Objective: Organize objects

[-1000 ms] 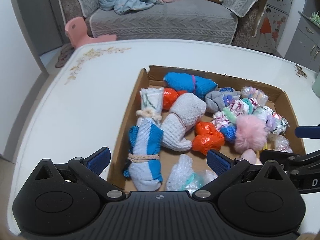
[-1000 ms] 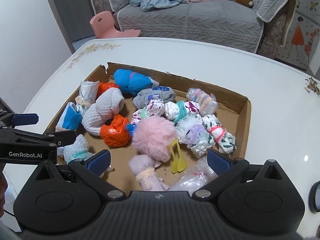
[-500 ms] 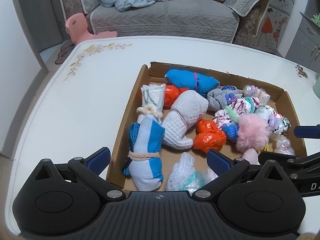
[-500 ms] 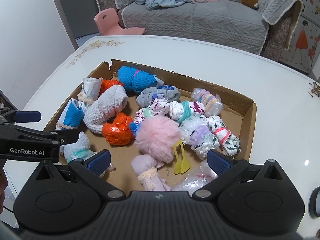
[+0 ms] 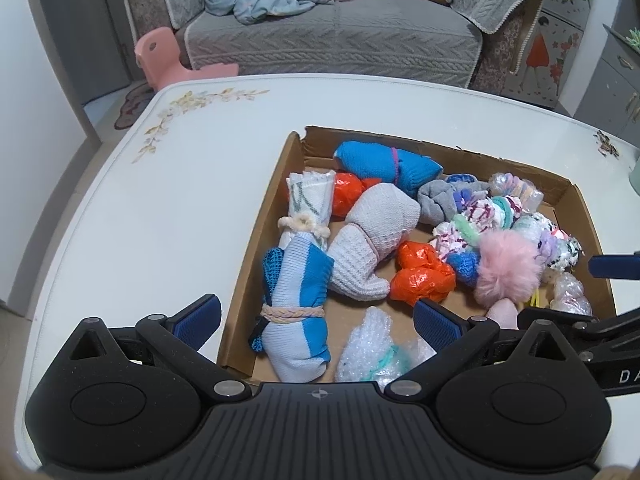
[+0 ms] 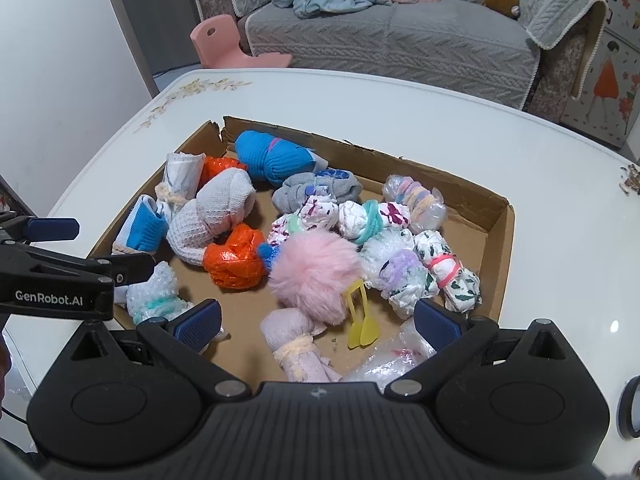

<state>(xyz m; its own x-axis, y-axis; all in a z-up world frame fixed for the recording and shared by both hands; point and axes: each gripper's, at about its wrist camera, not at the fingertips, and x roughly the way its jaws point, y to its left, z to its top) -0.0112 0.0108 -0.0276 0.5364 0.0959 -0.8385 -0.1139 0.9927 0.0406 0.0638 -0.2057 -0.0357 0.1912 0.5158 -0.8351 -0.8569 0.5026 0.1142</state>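
Observation:
A shallow cardboard box [image 5: 260, 224] [image 6: 500, 240] on the white table holds several rolled bundles: a blue-and-white sock roll [image 5: 298, 300], a white knit roll [image 5: 372, 240], orange bags [image 5: 420, 276] [image 6: 234, 258], a pink pompom [image 5: 506, 272] [image 6: 316, 276], a bubble-wrap packet [image 5: 372, 348] and a yellow clip [image 6: 360, 316]. My left gripper [image 5: 316, 318] hovers open above the box's near left corner, over the blue-and-white roll. My right gripper [image 6: 318, 322] hovers open above the near edge, over a pale pink roll [image 6: 296, 344]. Neither holds anything.
The white table [image 5: 160, 200] has bare surface left of the box and beyond it. A grey sofa [image 5: 340, 36] with clothes and a pink child's chair [image 5: 168, 56] stand behind the table. A dark round object [image 6: 630, 412] sits at the table's right edge.
Both grippers have drawn back and risen slightly, so the box looks a little farther away. The jaws stay open and nothing in the box has moved.

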